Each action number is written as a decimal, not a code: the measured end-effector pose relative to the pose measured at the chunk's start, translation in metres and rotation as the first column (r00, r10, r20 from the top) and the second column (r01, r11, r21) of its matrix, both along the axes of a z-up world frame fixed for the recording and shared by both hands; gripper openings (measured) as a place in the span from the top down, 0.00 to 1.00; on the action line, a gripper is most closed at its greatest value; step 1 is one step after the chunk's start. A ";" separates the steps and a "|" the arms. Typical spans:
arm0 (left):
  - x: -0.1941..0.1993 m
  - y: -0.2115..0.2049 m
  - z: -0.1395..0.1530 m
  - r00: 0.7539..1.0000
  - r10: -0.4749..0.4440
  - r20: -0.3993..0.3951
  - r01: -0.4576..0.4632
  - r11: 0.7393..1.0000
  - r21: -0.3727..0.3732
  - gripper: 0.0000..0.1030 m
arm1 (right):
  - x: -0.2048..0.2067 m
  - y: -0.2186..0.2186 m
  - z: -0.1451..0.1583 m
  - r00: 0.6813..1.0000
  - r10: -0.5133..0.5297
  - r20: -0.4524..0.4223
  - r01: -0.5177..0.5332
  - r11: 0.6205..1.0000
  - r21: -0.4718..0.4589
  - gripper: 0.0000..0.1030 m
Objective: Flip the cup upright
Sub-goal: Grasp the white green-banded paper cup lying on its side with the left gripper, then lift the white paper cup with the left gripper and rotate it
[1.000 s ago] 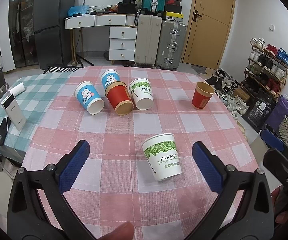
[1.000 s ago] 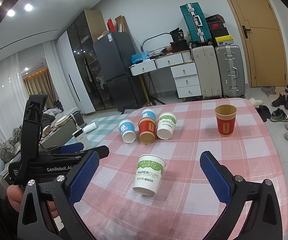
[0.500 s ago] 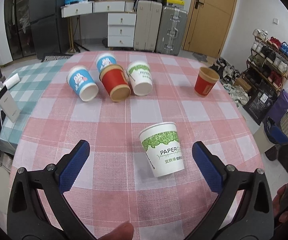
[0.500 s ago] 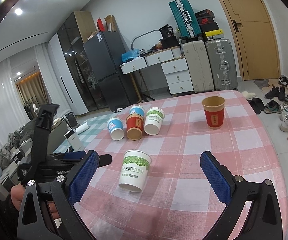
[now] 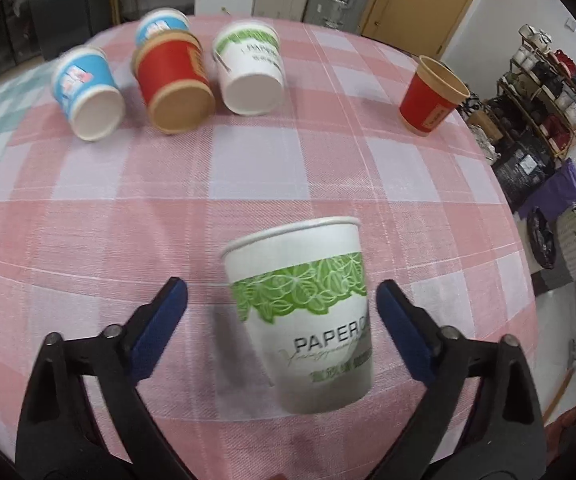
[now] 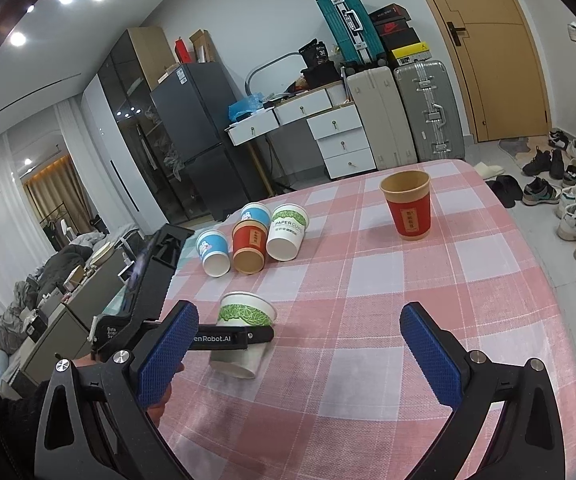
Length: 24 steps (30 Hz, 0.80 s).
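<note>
A white paper cup with green leaves (image 5: 308, 312) stands mouth up on the pink checked tablecloth (image 5: 288, 160). It sits between the open fingers of my left gripper (image 5: 281, 304), and neither pad touches it. In the right wrist view the same cup (image 6: 243, 332) is partly hidden by the left gripper's arm (image 6: 223, 338). My right gripper (image 6: 294, 336) is open and empty, above the table to the right of this cup.
Several cups lie on their sides at the far left: a blue one (image 5: 87, 92), a red one (image 5: 173, 84), a white green-leaf one (image 5: 249, 72), and another blue one (image 5: 161, 26) behind. A red cup (image 5: 432, 96) stands upright at far right. The table edge curves near.
My left gripper has moved forward and down, so the white cup now sits between its fingers. The right gripper has stayed open and shifted a little.
</note>
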State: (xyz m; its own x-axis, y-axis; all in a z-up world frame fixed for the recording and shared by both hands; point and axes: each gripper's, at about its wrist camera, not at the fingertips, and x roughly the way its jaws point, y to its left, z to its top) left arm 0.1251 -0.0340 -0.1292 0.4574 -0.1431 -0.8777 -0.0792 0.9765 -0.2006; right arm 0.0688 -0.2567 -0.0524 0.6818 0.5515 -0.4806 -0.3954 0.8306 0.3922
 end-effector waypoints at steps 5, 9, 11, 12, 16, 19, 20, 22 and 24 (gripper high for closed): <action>0.012 0.004 -0.013 0.996 -0.052 -0.070 0.043 0.991 -0.127 0.41 | 0.001 -0.003 0.000 1.000 0.000 -0.004 0.001 1.000 0.017 0.00; 0.015 0.016 -0.004 0.994 -0.060 -0.086 0.041 0.977 -0.211 0.41 | -0.004 0.000 0.004 1.000 0.005 0.005 -0.005 1.000 0.016 0.00; 0.012 0.020 0.012 0.996 -0.065 -0.069 0.050 0.977 -0.208 0.41 | -0.006 0.002 0.006 1.000 0.008 0.012 -0.008 1.000 0.015 0.00; 0.010 0.023 0.024 0.996 -0.073 -0.058 0.060 0.977 -0.205 0.41 | -0.007 0.003 0.007 1.000 0.008 0.014 -0.009 1.000 0.017 0.00; -0.010 0.038 0.078 0.996 -0.091 -0.004 0.088 0.976 -0.198 0.41 | -0.012 0.009 0.011 1.000 0.017 0.018 -0.018 0.999 0.029 0.00; -0.032 0.046 0.118 0.991 -0.130 0.028 0.133 0.978 -0.164 0.41 | -0.018 0.016 0.013 0.999 0.032 0.026 -0.032 0.999 0.032 0.00; -0.039 0.047 0.128 0.988 -0.149 0.028 0.152 0.975 -0.162 0.41 | -0.020 0.018 0.014 0.999 0.037 0.028 -0.038 0.999 0.032 0.00; -0.061 0.057 0.147 0.986 -0.166 0.031 0.169 0.970 -0.174 0.41 | -0.024 0.022 0.016 0.998 0.050 0.036 -0.051 0.998 0.030 0.00; -0.086 0.067 0.158 0.985 -0.169 0.038 0.173 0.968 -0.180 0.40 | -0.028 0.026 0.018 0.997 0.065 0.037 -0.066 0.998 0.024 0.00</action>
